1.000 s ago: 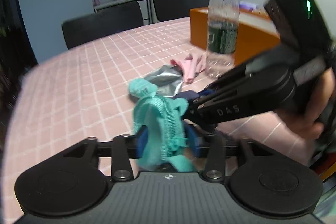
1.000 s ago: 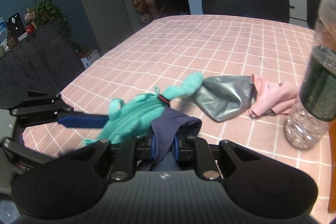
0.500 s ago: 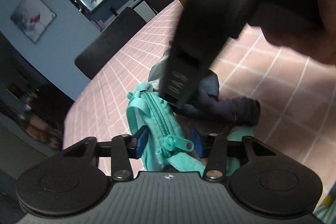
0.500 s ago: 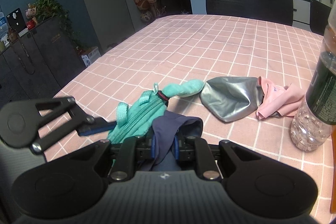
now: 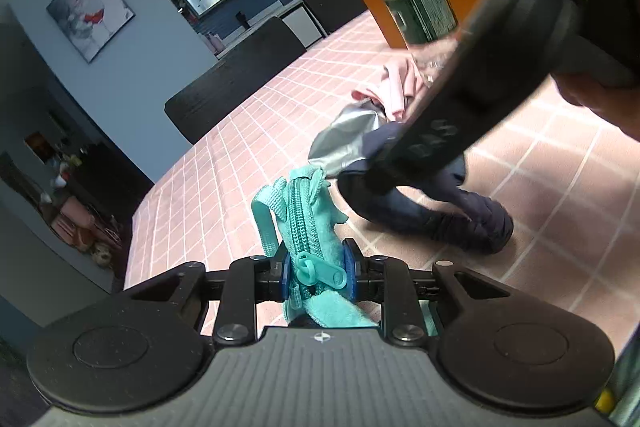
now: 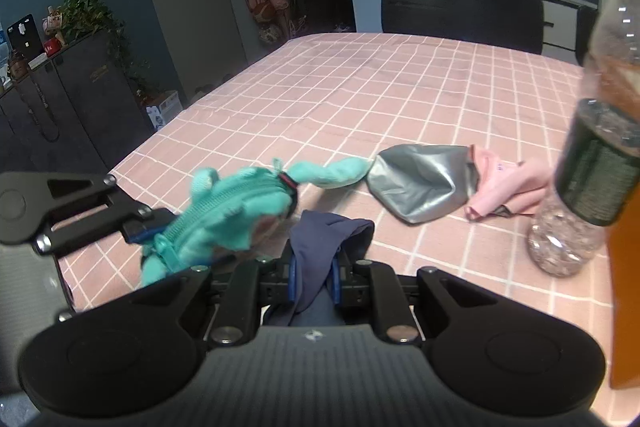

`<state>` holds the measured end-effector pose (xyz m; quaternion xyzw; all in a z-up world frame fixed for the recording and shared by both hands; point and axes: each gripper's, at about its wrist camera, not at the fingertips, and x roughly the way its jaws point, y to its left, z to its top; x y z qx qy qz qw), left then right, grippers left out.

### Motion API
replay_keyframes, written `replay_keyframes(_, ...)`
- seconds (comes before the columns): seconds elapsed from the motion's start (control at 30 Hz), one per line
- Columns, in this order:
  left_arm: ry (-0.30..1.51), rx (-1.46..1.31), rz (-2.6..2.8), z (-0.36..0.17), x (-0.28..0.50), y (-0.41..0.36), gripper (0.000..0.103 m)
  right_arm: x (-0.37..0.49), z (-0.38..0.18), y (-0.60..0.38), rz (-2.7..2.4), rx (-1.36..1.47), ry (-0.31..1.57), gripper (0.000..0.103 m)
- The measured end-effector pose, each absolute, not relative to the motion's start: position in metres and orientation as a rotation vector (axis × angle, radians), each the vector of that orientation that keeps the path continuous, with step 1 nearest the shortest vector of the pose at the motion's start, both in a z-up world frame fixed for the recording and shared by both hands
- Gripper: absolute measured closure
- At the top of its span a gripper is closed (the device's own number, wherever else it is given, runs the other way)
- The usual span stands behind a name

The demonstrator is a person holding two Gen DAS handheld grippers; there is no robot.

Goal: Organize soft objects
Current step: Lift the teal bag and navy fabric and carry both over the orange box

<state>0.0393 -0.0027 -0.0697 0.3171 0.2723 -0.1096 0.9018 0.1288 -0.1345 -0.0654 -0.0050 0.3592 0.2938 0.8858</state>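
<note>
Teal zip pouch (image 5: 310, 227) sits near the surface's (image 6: 360, 87) front edge, pinched by the left gripper (image 5: 316, 273), whose jaws have just been closing. Right gripper (image 6: 314, 277) jaws pinch navy cloth (image 6: 324, 239).

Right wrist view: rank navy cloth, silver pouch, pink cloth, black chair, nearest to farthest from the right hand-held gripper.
1. Navy cloth, pinched in the right hand-held gripper.
2. Silver pouch, ahead, right.
3. Pink cloth, right of the pouch.
4. Black chair, far edge.

Teal zippered pouch (image 5: 310, 227) raised at its zipper end; navy cloth (image 6: 324, 239) bunched beside it.
</note>
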Motion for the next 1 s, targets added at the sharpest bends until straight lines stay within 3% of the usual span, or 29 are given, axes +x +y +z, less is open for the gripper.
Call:
replay_keyframes(0.47,0.574,0.286,-0.489,0.010,0.004,0.022,0.075,0.071,-0.022,-0.208,0.552,0.056,0.691,0.089)
replay_keyframes(1.0,0.402,0.237,-0.755,0.060,0.021,-0.074,0.075,0.034,0.062,-0.315,0.276,-0.039,0.564,0.089)
